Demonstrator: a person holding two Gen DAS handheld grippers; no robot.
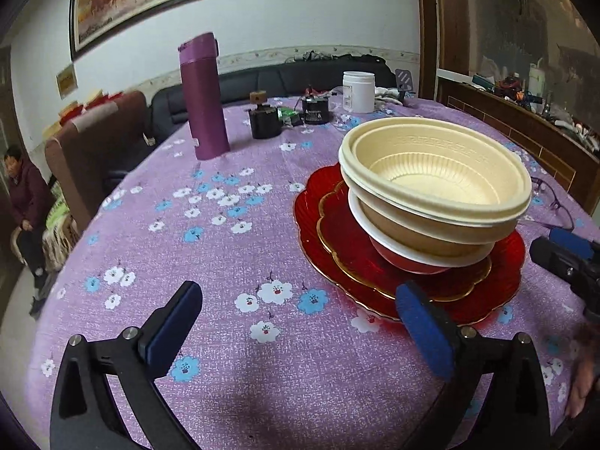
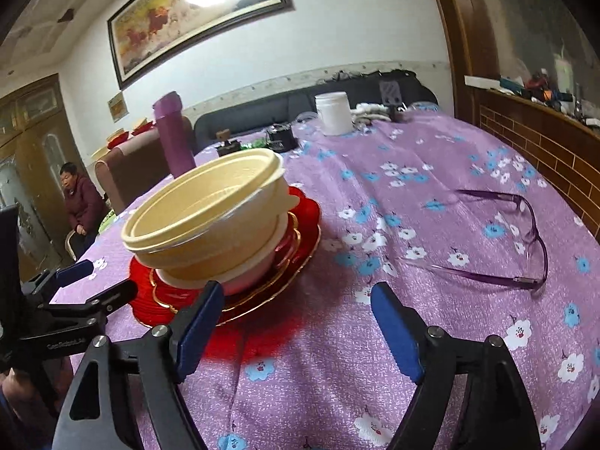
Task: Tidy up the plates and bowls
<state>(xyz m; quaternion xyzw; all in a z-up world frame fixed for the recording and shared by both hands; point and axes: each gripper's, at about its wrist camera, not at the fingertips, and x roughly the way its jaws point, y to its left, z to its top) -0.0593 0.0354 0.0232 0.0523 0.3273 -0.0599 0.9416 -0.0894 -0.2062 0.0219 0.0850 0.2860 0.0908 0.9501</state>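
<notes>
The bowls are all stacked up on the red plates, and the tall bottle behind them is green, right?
Not quite. The bowls are stacked on the red plates, but the tall bottle behind them is purple, not green. The left wrist view shows it most clearly, standing upright on the flowered tablecloth.

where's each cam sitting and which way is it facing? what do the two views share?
Left wrist: on the left gripper, low over the purple tablecloth, facing across the table to the sofa wall; bowl stack ahead right; own open fingers and the right gripper at the right edge show.
Right wrist: on the right gripper, same heading; stack ahead left, glasses ahead right; own open fingers and the left gripper at left show.
Shared: stack, red plates, purple bottle, white jar.
</notes>
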